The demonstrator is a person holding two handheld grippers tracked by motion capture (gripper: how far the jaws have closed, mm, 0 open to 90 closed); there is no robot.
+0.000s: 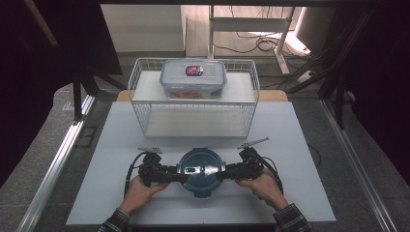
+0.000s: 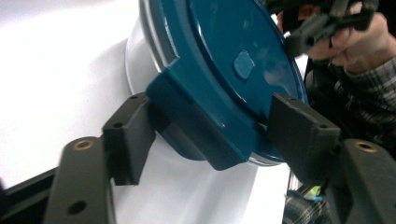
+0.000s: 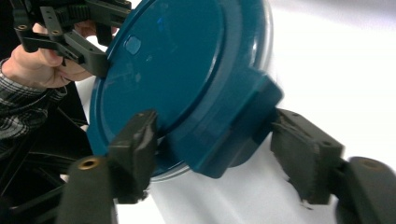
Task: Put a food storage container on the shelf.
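Both grippers clamp the side flaps of a round container with a teal lid [image 1: 200, 171] near the front edge of the white table [image 1: 309, 193].

The left gripper [image 1: 178, 173] pinches the lid's left latch tab [image 2: 196, 126], the right gripper [image 1: 225, 172] the right latch tab [image 3: 229, 135] — pads against each. Behind, a wire basket [image 1: 138, 82] holds a clear lidded box [image 1: 193, 77] with a red-and-blue label [image 1: 194, 70] — too small to read.

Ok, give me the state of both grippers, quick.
Left gripper: jaws around a side clip of the round blue-lidded container; contact cannot be told.
Right gripper: jaws around the opposite clip; contact cannot be told.
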